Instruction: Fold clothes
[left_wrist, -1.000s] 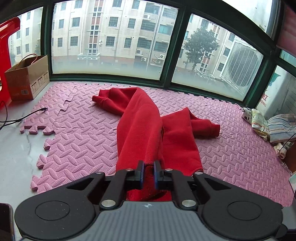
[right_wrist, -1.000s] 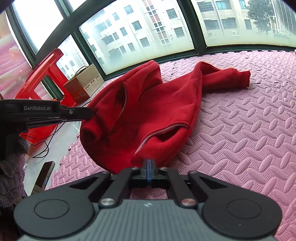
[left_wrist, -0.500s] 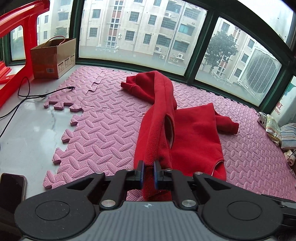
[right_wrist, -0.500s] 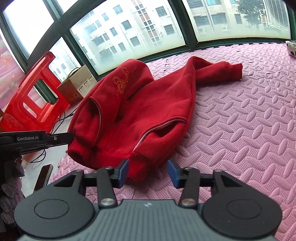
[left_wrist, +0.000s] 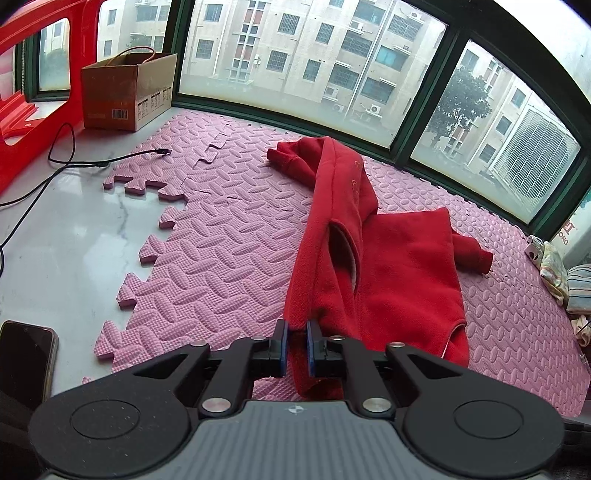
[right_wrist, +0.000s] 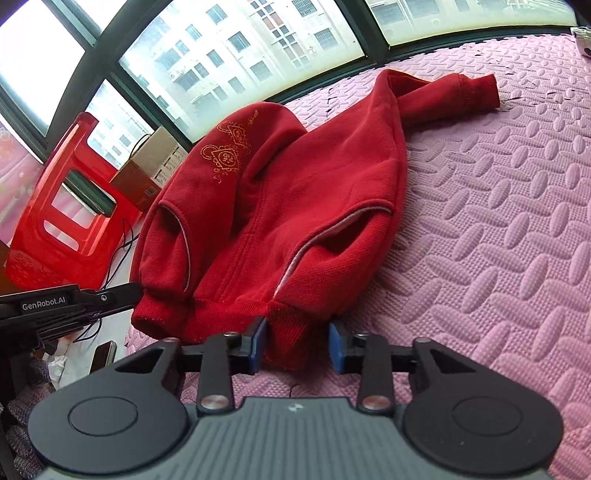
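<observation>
A red sweater (left_wrist: 399, 273) with gold embroidery lies on the pink foam mat (left_wrist: 229, 236), one sleeve stretched toward the window. My left gripper (left_wrist: 295, 347) is shut on the sweater's ribbed hem, and a ridge of fabric runs away from it. In the right wrist view the sweater (right_wrist: 295, 192) lies spread out with its hem toward me. My right gripper (right_wrist: 295, 343) is closing, with the other hem corner between its blue pads; a small gap shows at the right pad. The left gripper (right_wrist: 131, 290) holds the hem's far left end.
A cardboard box (left_wrist: 125, 96) and a red plastic stool (right_wrist: 62, 221) stand at the left by the window. A black cable (left_wrist: 74, 162) and a phone (left_wrist: 24, 362) lie on the bare marble floor. Folded clothes (left_wrist: 561, 273) are piled at the mat's right edge.
The right gripper went from shut to open and has since narrowed around the hem corner. The left gripper carried its hem end leftward, spreading the sweater so its embroidered front shows.
</observation>
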